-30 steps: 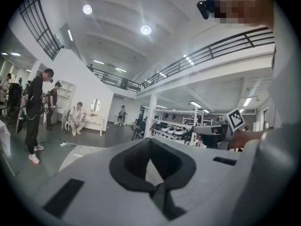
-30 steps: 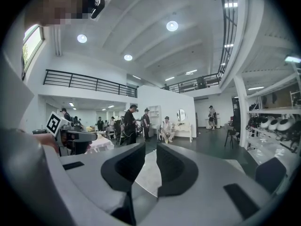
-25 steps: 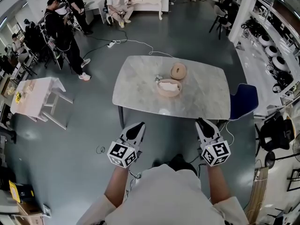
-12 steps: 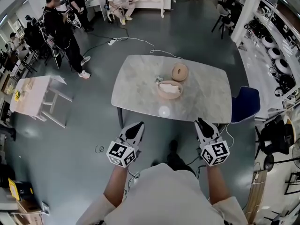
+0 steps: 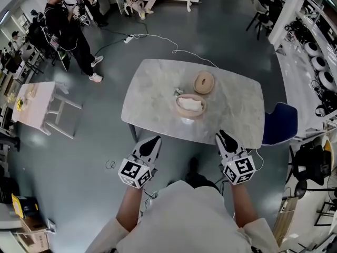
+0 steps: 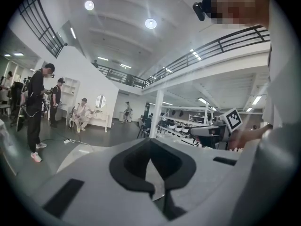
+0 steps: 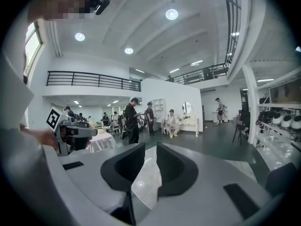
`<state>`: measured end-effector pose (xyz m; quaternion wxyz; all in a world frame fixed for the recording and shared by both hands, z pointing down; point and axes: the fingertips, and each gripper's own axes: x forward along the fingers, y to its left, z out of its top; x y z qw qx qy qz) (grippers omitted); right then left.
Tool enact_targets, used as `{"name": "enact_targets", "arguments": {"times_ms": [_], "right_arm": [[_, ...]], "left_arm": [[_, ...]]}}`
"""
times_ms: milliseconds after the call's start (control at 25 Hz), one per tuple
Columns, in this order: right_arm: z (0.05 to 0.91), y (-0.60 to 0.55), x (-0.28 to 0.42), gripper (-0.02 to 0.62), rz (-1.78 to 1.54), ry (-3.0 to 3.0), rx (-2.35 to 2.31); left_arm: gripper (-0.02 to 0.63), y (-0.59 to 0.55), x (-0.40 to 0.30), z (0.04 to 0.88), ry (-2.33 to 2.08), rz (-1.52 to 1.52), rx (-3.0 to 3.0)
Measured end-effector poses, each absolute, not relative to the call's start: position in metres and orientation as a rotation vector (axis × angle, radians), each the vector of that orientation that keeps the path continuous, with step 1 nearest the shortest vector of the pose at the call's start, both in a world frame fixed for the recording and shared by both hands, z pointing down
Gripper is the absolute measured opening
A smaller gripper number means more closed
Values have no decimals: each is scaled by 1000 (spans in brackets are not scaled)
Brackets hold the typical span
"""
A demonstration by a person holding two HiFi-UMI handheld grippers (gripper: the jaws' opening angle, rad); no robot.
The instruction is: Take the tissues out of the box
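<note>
Indoor hall, brightly and evenly lit from above. Round ceiling lights (image 6: 150,23) glow as white discs with soft halos in both gripper views. In the head view the grey floor (image 5: 79,157) has a dull sheen, and a small pale glare spot sits near the near edge of the marble surface (image 5: 152,88). The tissues (image 5: 189,104) show as a white patch with little detail. Shadows are faint. Fisheye distortion bends the edges. The gripper views have black rounded corners and a soft, unfocused near foreground.
</note>
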<state>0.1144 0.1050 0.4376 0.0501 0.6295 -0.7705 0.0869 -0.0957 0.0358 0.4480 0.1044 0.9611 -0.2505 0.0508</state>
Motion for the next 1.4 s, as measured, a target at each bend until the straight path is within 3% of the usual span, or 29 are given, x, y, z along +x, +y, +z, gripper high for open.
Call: {"name": "enact_targets", "arguments": {"times_ms": [600,1400], "right_arm": [[485,-7,189,83,367,-2439,1616],[577,-102,177,83,436,-2353,1281]], "left_arm": [[6,-42,-7,472,-887,228,2733],[8,-110,4,533,-896,336,2624]]}}
